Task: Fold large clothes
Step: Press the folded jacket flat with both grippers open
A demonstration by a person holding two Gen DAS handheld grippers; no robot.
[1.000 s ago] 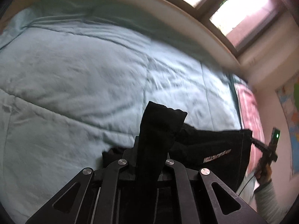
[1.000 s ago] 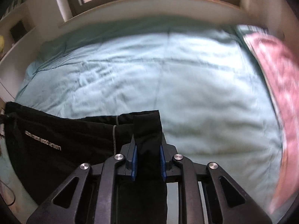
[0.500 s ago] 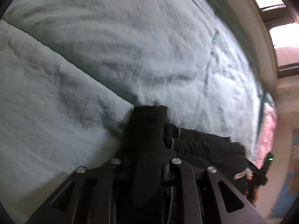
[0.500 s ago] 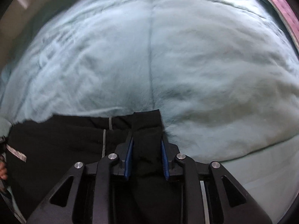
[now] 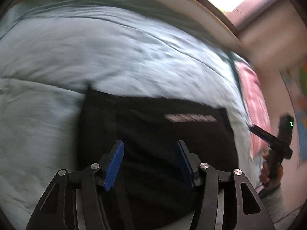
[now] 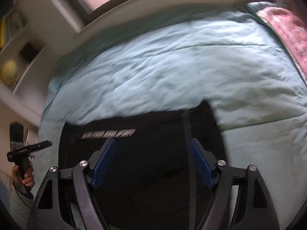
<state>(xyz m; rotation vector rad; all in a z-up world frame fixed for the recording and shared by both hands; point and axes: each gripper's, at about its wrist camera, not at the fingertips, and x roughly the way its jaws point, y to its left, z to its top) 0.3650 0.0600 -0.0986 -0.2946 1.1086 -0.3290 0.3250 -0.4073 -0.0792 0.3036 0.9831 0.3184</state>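
Note:
A black garment (image 5: 163,134) with a strip of white lettering (image 5: 190,117) lies folded flat on the light blue quilt (image 5: 96,57). My left gripper (image 5: 150,149) hovers over its near left part, jaws opening, blue pads (image 5: 115,161) apart and pressing on nothing. In the right wrist view the same black garment (image 6: 145,164) lies below my right gripper (image 6: 153,149), whose jaws are opening too, wide apart, with only flat cloth under them. Each view shows the other gripper at its edge: the right gripper (image 5: 276,143) and the left gripper (image 6: 26,149).
The quilt (image 6: 172,67) covers a bed beside a pale wooden frame (image 5: 182,5) under a window. A pink patterned cloth (image 6: 287,30) lies at the bed's right end. Shelves (image 6: 17,44) stand at the left of the bed. A hand (image 6: 25,176) grips the left tool.
Both grippers were shut on upright folds of the black garment. They carried it down onto the quilt, let go and drew back; the garment now lies flat.

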